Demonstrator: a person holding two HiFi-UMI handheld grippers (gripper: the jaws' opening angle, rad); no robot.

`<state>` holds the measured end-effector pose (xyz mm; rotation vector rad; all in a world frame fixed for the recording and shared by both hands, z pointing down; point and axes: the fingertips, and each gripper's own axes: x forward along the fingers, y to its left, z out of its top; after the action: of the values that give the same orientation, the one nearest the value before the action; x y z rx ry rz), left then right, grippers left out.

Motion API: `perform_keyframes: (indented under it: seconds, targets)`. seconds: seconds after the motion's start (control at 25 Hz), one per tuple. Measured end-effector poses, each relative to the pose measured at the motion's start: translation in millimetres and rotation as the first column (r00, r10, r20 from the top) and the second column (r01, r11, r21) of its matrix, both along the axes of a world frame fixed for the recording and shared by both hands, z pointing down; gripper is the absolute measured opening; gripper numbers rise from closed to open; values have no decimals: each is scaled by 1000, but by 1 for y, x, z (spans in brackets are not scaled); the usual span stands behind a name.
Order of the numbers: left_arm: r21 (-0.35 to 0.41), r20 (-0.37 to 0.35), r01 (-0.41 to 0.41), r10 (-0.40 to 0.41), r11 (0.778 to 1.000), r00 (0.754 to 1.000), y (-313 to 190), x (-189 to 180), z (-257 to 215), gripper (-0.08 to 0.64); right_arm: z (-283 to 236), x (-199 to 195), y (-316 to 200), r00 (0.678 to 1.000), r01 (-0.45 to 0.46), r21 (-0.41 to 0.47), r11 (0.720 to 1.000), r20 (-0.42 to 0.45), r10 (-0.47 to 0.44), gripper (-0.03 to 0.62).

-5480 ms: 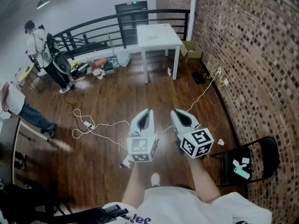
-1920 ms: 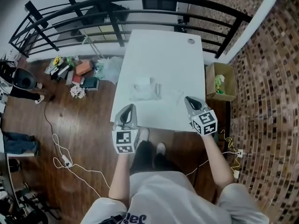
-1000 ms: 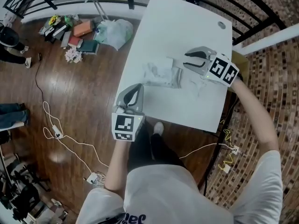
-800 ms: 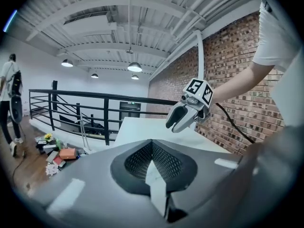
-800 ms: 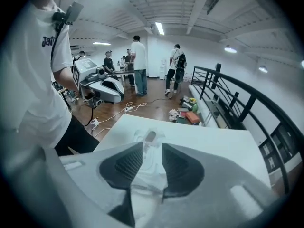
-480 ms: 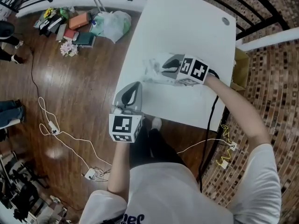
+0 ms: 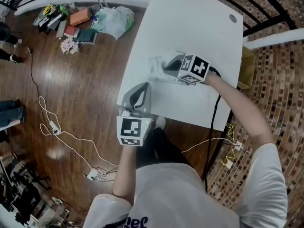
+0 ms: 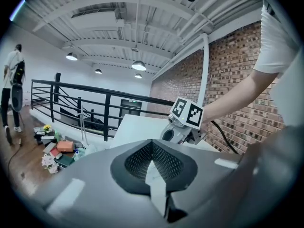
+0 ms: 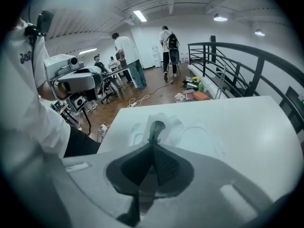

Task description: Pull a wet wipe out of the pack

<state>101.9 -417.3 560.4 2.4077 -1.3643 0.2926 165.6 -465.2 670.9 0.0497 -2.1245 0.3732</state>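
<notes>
White table (image 7: 190,27) over a dark wooden floor (image 7: 85,80), brick wall (image 7: 278,80) to the right. Noting first what I cannot read. The wet wipe pack (image 7: 156,63) is pale on a pale top, and its right part sits under the right gripper (image 7: 166,70), so its outline is faint. In the right gripper view the pack (image 9: 180,127) is only a crinkled white shape just beyond the jaws. The right jaws have just been closing and now stand together, tips down at the pack's top. Whether a wipe's edge is nipped between them I cannot tell. The left gripper (image 7: 143,86) hangs over the table's near left edge, apart from the pack. In its own view the left gripper (image 8: 152,144) shows its tips meeting on nothing. A cardboard box (image 7: 244,65) is partly cut off by the table's right edge. Count: one pack, one table, two grippers, one round grommet (image 7: 232,18) in the top. At least three persons (image 9: 127,56) stand far off in the right gripper view, and one more person (image 8: 13,80) at the left gripper view's edge. The pack lies flat on the table's near half. Its long axis runs about parallel to the near edge, as far as the uncovered part shows.
</notes>
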Motion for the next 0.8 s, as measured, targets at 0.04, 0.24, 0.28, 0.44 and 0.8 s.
perform_keyframes:
  seconds: [0.04,0.24,0.28,0.44,0.8]
  targets:
    - [-1,-2,1,-2,1000,1000,0,-1,0,15,0,0,0,1000,6,2,1000,-5,-6,-8]
    - [-6,0,12,-12,1000,1000,-3,-7,1,15,-5,4,-4,1000,16,14,1000,-10,-16,-9]
    - [-7,0,13,-13,1000,1000,-4,-8,1,15,-7,5,-7,1000,8,16,1000,-7,-8,-9]
    - [-11,-3,15,-15,1000,1000,-5,-10,3,15,-14,7,-12,1000,-5,-16,1000,2,5,-9]
    - [-29,-2,4,-4,1000,1000,-5,-4,13,15,-16,4,2,986,150,-266,952,-29,-163,149]
